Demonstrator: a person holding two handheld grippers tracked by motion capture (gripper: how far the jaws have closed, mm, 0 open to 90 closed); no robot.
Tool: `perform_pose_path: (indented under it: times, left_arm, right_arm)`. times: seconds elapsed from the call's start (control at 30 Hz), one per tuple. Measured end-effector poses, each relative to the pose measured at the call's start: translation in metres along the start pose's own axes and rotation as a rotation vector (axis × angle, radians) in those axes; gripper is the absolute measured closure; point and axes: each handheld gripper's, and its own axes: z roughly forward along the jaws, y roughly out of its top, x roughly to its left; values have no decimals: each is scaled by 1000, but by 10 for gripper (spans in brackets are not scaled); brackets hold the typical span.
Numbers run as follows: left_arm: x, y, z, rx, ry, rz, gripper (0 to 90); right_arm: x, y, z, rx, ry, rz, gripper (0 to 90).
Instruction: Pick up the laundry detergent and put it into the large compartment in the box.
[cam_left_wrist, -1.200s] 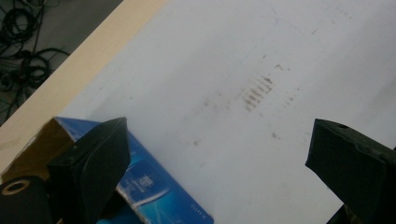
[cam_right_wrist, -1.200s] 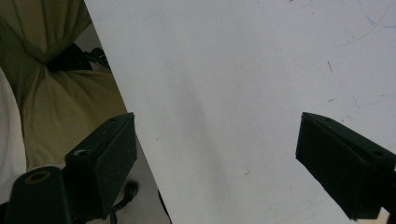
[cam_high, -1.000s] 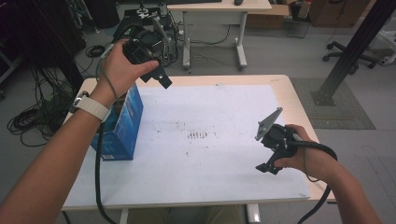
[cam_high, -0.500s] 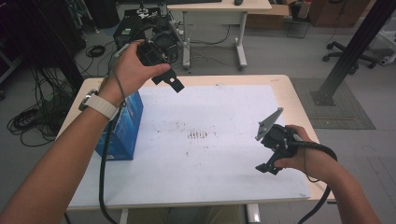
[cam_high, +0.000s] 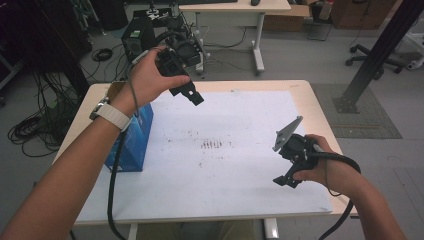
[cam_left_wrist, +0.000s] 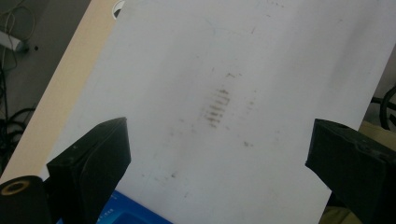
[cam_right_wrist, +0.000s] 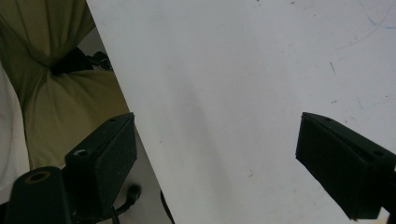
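Blue box (cam_high: 131, 145): print unreadable | left gripper (cam_high: 192, 96) jaws wide, empty | right gripper (cam_high: 286, 181) likewise

Left gripper (cam_high: 192, 95) raised high, right gripper (cam_high: 287, 172) low, both jaws wide apart.

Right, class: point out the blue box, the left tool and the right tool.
blue box (cam_high: 134, 145), high view, on its blue side face.
left tool (cam_high: 192, 95), high view, at its jaw tips above the table.
right tool (cam_high: 285, 180), high view, at its lower jaw end by the hand.
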Motion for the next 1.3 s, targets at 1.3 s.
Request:
perform_pose_path:
  times: [1.3]
  left_arm:
    - [-19,1,20,36,21,96,71]
  right_arm:
    - [1,0,5,-6,3,5,128]
